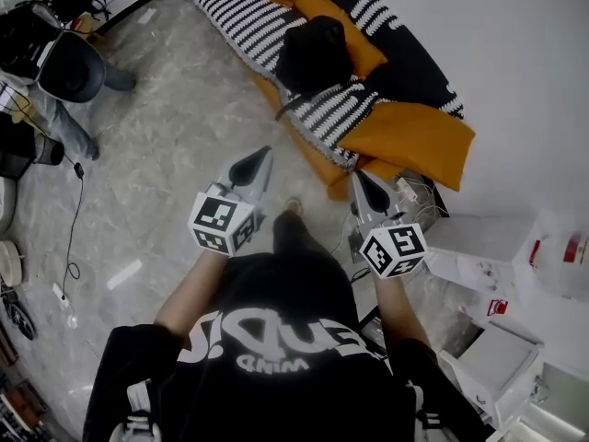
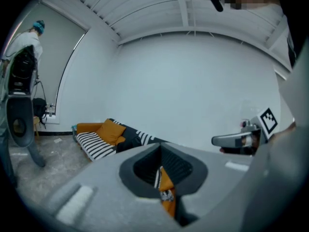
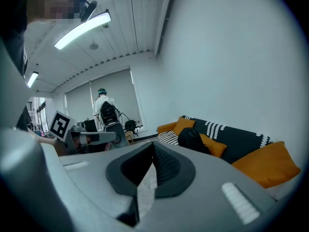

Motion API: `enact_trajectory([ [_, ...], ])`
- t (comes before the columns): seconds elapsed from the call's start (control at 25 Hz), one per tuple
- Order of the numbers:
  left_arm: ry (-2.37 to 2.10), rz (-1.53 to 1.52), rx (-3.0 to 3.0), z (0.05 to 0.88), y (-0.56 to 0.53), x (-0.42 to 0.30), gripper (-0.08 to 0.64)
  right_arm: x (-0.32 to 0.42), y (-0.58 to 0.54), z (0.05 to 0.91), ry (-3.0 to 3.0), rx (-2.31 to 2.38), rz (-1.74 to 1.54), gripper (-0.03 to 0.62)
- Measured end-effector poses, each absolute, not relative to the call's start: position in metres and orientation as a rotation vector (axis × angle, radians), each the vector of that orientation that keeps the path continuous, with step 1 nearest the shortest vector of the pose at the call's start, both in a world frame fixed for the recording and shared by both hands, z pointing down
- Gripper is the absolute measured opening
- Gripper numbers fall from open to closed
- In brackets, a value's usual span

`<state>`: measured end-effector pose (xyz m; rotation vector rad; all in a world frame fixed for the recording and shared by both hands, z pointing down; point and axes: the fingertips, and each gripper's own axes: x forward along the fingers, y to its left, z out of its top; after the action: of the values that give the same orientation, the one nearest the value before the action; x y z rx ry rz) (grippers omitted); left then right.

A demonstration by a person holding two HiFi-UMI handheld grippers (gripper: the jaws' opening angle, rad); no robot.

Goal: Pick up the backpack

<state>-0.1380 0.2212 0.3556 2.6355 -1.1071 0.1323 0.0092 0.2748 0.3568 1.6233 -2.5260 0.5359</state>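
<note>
A black backpack (image 1: 315, 55) lies on a sofa (image 1: 248, 18) with black-and-white stripes and orange cushions, at the top middle of the head view. It also shows as a dark lump on the sofa, the backpack (image 3: 191, 140), in the right gripper view, and the backpack (image 2: 128, 143) just past my left jaws. My left gripper (image 1: 259, 159) and right gripper (image 1: 361, 181) are held side by side over the floor, short of the sofa, both pointing toward it. Both are shut with nothing in them.
A person (image 1: 64, 99) with a dark pack stands at the far left beside a dark chair (image 1: 70, 66). Cables (image 1: 72, 247) trail over the marble floor at left. White boxes and shelving (image 1: 502, 274) stand at right, with a white wall behind the sofa.
</note>
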Motion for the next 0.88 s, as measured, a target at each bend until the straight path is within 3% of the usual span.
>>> enact_trajectory([
  [0.36, -1.191, 0.182, 2.61, 0.351, 0.134, -0.085, 0.002, 0.079, 0.181, 0.363, -2.551, 1.609, 0.595, 0.0],
  [0.88, -1.213, 0.212, 2.564, 0.359, 0.061, -0.071, 0.002, 0.101, 0.111, 0.379, -2.53, 1.615, 0.674, 0.0],
])
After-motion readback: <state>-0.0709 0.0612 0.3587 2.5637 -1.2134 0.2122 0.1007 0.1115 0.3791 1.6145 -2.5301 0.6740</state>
